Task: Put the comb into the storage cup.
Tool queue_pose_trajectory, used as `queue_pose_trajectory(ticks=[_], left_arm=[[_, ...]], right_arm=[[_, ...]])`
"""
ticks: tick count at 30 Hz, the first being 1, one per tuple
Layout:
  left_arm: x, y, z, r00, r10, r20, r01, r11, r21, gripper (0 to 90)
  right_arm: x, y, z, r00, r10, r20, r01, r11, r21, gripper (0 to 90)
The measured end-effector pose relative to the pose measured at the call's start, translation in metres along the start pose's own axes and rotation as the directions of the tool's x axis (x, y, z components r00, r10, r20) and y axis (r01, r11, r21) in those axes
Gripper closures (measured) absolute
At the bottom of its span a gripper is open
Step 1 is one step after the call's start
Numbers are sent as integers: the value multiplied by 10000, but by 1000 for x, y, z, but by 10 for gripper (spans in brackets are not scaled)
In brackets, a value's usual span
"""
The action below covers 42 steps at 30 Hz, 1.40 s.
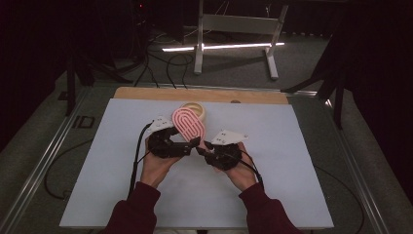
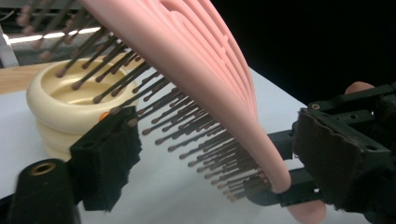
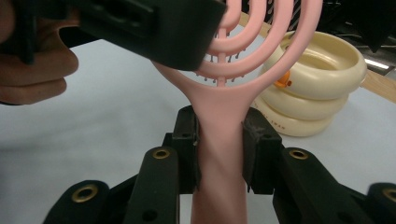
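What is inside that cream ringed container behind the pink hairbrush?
The cream container shows a smooth, hollow cream interior near its rim. The pink hairbrush and its bristles cover much of the opening, so its bottom stays hidden.

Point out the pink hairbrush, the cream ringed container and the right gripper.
pink hairbrush point(image 1: 189, 124): high view, on the looped back of its head.
cream ringed container point(image 3: 322, 70): right gripper view, on its top ring.
right gripper point(image 3: 219, 149): right gripper view, between the jaws clamped on the brush handle.
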State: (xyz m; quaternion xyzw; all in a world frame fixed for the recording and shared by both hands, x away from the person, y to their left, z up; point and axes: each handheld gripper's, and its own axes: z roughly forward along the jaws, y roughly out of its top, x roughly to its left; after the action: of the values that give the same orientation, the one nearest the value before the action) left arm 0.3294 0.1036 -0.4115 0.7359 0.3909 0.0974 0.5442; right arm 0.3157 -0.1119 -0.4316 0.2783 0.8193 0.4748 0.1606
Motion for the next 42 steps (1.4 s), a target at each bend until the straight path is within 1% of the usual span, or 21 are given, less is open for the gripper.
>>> queue_pose_trajectory(ticks=[1,2,3,4,5,8,10,12,15,20,22,28,34,36,38,40,42], left_arm=[[0,0,0,10000,0,0,0,10000,0,229],[0,0,0,10000,0,0,0,10000,0,229],[1,0,2,9995,-157,276,158,9999,-5,229],[1,0,2,9992,-192,356,192,9998,-1,294],[1,0,2,9988,-231,433,231,9997,-6,320],[2,0,3,9971,-369,660,370,9993,-10,396],[2,0,3,9965,-442,710,443,9990,-2,439],[3,0,3,9965,-500,665,498,9987,40,491],[5,-1,3,9952,-617,756,619,9981,5,535],[4,0,3,9933,-723,907,715,9974,118,578],[3,0,4,9935,-739,861,721,9971,241,598],[-2,1,4,9940,-601,910,589,9981,159,640],[-4,3,4,9949,-470,890,465,9989,77,649],[-5,3,3,9955,-429,842,429,9991,21,649],[-6,4,3,9963,-370,780,375,9993,-56,650],[-6,4,2,9968,-376,710,386,9992,-136,651],[-5,5,1,9972,-390,642,401,9991,-158,651]], right_arm=[[0,0,0,10000,0,0,0,10000,0,697],[0,0,0,10000,-76,-18,76,10000,-20,697],[0,0,0,10000,-76,-18,76,10000,-20,697],[1,1,0,10000,-56,-36,56,10000,-62,697],[2,1,1,10000,-31,-60,31,10000,-62,697],[3,1,1,9997,-196,-117,195,9998,-49,697],[4,1,2,9995,-297,-136,296,9995,-71,697],[4,1,1,9995,-268,-151,266,9996,-94,697],[4,1,1,9996,-228,-144,227,9997,-73,697],[4,0,2,9995,-313,-106,313,9995,-36,698],[3,0,3,9992,-385,-113,385,9992,46,699],[2,-1,6,9995,-316,-91,317,9995,65,699],[1,0,5,9995,-283,-110,282,9996,-35,698],[0,0,5,9994,-347,-65,346,9994,-76,695],[0,0,5,9996,-296,-45,296,9995,-109,686],[0,0,4,9996,-287,53,288,9995,-142,652],[-1,0,4,9997,-254,35,254,9996,-151,623]])
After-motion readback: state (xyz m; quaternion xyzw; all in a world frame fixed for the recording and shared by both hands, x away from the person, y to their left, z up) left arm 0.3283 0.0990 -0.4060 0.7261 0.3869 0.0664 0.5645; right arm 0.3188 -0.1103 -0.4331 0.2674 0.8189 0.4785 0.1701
